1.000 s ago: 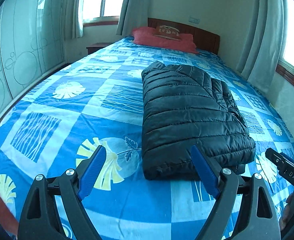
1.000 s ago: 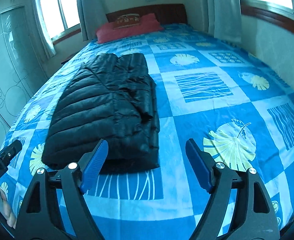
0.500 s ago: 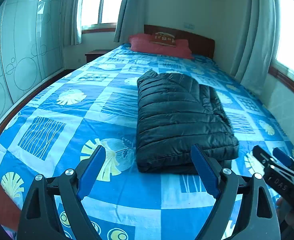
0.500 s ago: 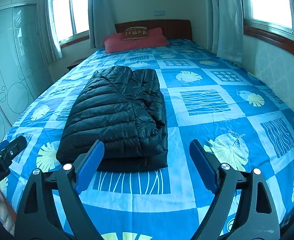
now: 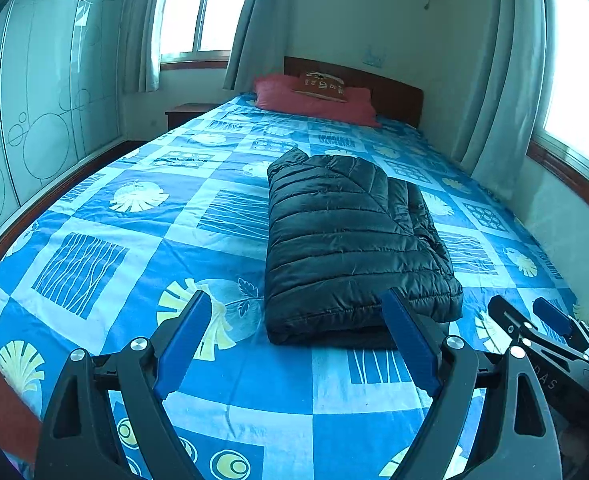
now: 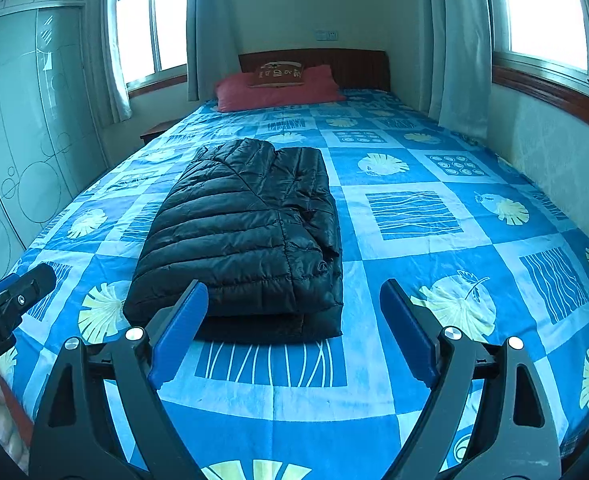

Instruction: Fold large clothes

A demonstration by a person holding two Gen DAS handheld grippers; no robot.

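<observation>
A black quilted puffer jacket (image 5: 346, 240) lies folded into a thick rectangle on the blue patterned bed; it also shows in the right wrist view (image 6: 246, 232). My left gripper (image 5: 294, 344) is open and empty, held above the bed's near end, short of the jacket's near edge. My right gripper (image 6: 294, 332) is open and empty too, just short of the jacket's near right corner. Each gripper shows at the edge of the other's view: the right one (image 5: 542, 332) and the left one (image 6: 10, 296).
The bed (image 5: 142, 240) fills the room's middle, with a red pillow (image 5: 314, 100) and wooden headboard (image 6: 354, 64) at the far end. A wardrobe (image 5: 34, 120) stands left, a wall with windows and curtains (image 6: 462, 60) right. A nightstand (image 5: 186, 114) sits far left.
Both grippers have pulled back and risen away from the jacket, so more of the bed and room shows. The jacket has not moved. Both grippers stay open.
</observation>
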